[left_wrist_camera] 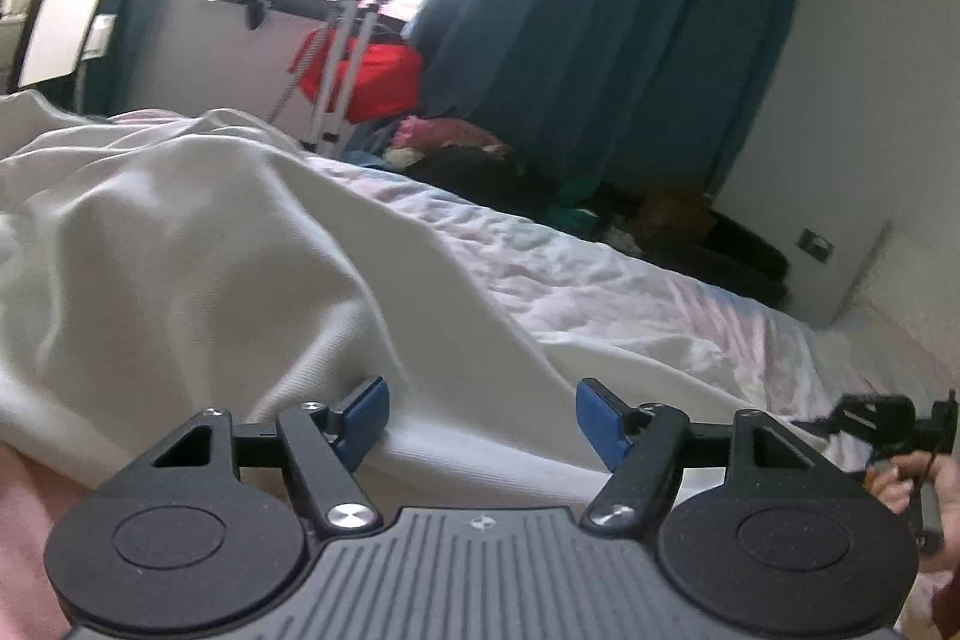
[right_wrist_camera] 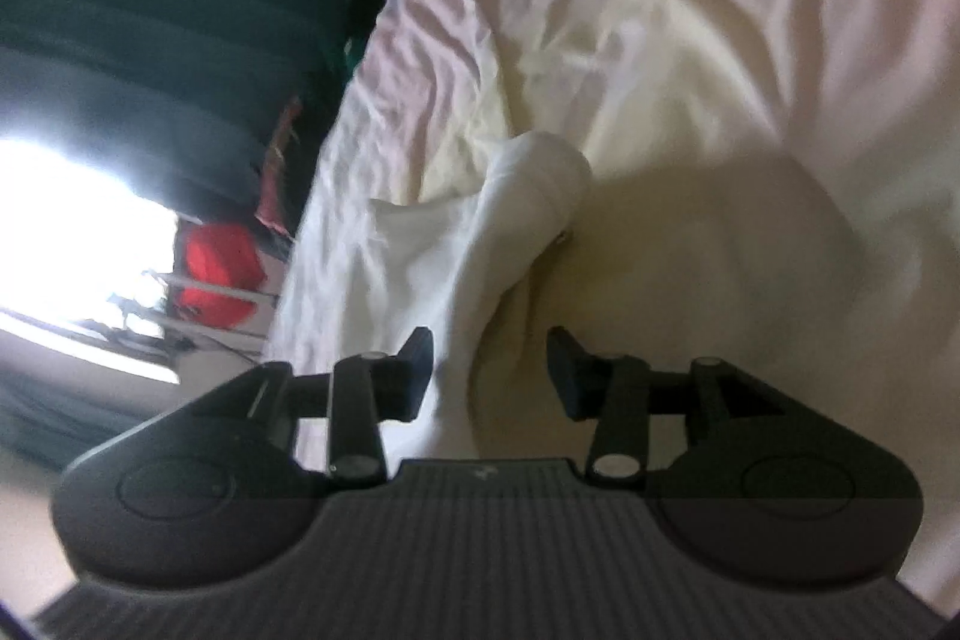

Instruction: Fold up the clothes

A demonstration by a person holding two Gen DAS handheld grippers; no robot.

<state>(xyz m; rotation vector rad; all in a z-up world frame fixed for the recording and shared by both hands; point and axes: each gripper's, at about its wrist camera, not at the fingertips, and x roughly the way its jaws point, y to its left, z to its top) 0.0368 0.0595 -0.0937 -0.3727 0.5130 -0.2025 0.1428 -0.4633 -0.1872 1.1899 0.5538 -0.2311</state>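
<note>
The left gripper (left_wrist_camera: 480, 421) has its jaws apart, empty, low over the white garment (left_wrist_camera: 198, 250), which spreads from 9 to 12 o'clock across the bed (left_wrist_camera: 630, 298). The right gripper (right_wrist_camera: 489, 370) is also spread, the garment's sleeve (right_wrist_camera: 528, 196) at 12 o'clock.

**Bed surface open to the right, garment ridge to the left**

Ahead of the left gripper (left_wrist_camera: 482, 421), its blue pads wide apart, a raised fold of the white garment (left_wrist_camera: 198, 244) blocks the left side. To the right the rumpled bed sheet (left_wrist_camera: 630, 292) lies low, with free passage toward the bed's edge. Beyond that edge, a clothes pile (left_wrist_camera: 480, 154) and a drying rack (left_wrist_camera: 348, 58) crowd the floor. The right gripper (right_wrist_camera: 489, 370), jaws parted, faces a bunched cuff (right_wrist_camera: 540, 178) of the garment.
</note>
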